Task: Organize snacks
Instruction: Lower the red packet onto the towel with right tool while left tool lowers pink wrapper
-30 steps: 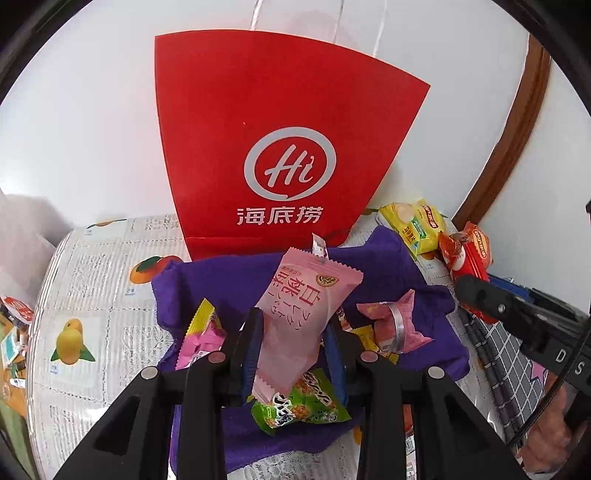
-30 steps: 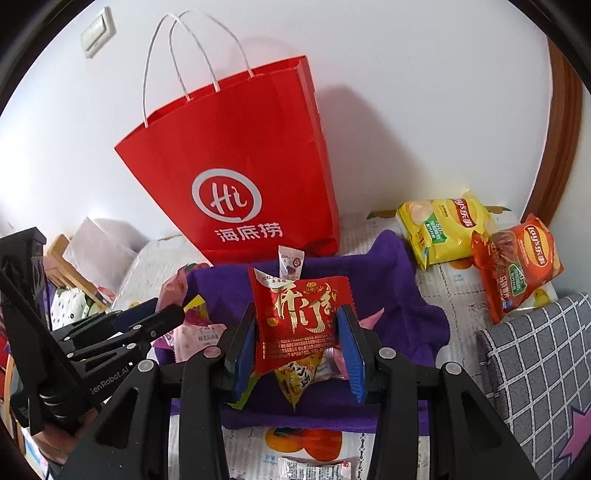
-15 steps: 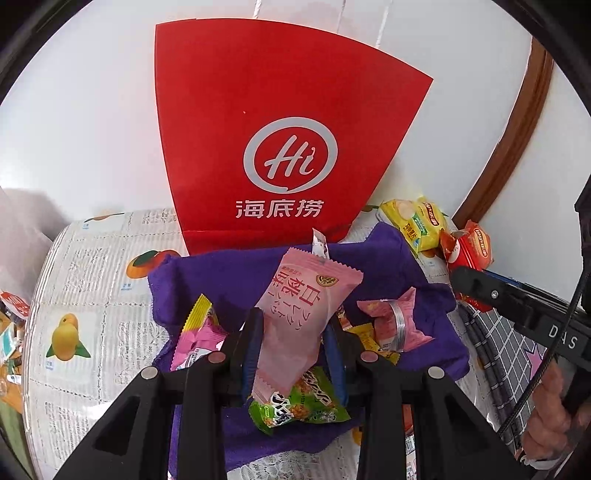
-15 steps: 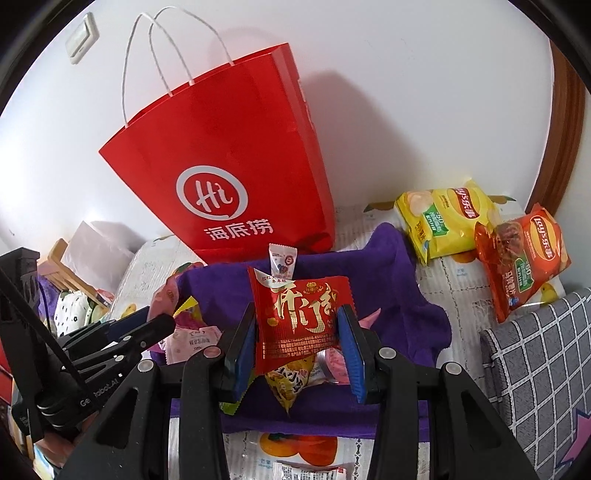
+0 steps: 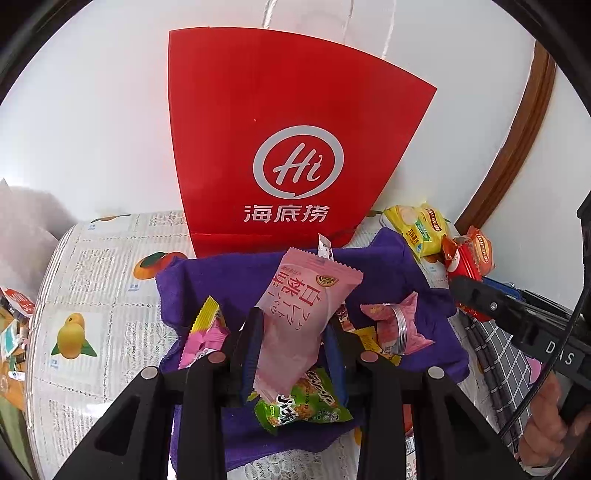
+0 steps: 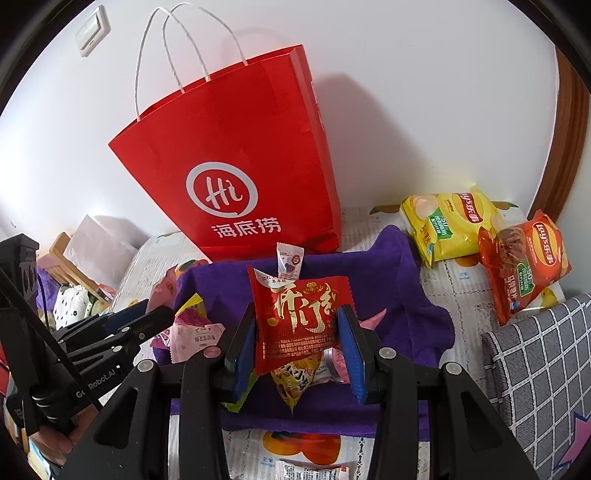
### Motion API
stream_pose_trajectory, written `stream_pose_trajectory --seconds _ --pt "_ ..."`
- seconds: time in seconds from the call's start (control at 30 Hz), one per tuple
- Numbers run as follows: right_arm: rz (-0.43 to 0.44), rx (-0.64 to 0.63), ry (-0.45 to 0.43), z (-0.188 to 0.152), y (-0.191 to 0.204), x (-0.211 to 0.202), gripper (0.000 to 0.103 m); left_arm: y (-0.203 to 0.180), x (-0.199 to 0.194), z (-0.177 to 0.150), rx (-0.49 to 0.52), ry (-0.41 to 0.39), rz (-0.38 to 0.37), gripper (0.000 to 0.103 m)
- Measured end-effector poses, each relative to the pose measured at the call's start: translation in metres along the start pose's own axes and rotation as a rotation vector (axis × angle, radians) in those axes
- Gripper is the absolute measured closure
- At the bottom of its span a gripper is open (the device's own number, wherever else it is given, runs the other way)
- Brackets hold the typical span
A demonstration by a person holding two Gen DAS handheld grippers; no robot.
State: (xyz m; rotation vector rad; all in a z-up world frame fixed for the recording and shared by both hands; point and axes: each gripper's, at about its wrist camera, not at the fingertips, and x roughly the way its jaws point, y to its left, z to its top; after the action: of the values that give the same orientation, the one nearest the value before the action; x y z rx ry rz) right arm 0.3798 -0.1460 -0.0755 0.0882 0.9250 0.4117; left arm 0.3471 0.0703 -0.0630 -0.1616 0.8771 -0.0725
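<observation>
White plain wall (image 6: 424,92); light switch plate (image 6: 92,31) upper left. Curved brown wooden trim (image 5: 517,147), possibly a door frame. Table under fruit-print lace tablecloth (image 5: 92,295). Grey checked cushion (image 6: 535,369) at right. Even daylight.

Paper bag (image 6: 240,166) standing behind the cloth (image 6: 399,295), small packets (image 5: 395,328) on the cloth, two chip bags (image 6: 450,225) right of it, on the surface (image 5: 103,295).

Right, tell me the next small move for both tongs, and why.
Probably lift both toward the mouth of the red paper bag. The left tongs already pinch a pink packet, the right tongs a red packet, both above the purple cloth, with the bag upright just behind.
</observation>
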Motion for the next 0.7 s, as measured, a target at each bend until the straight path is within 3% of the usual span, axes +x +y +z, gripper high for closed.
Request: stream_pose_trajectory --seconds 0.7 --pt "-0.016 0.012 0.007 0.0022 -0.0077 -0.0009 0.061 -0.0027 -0.0001 -0.001 0.008 0.005 0.0 0.072"
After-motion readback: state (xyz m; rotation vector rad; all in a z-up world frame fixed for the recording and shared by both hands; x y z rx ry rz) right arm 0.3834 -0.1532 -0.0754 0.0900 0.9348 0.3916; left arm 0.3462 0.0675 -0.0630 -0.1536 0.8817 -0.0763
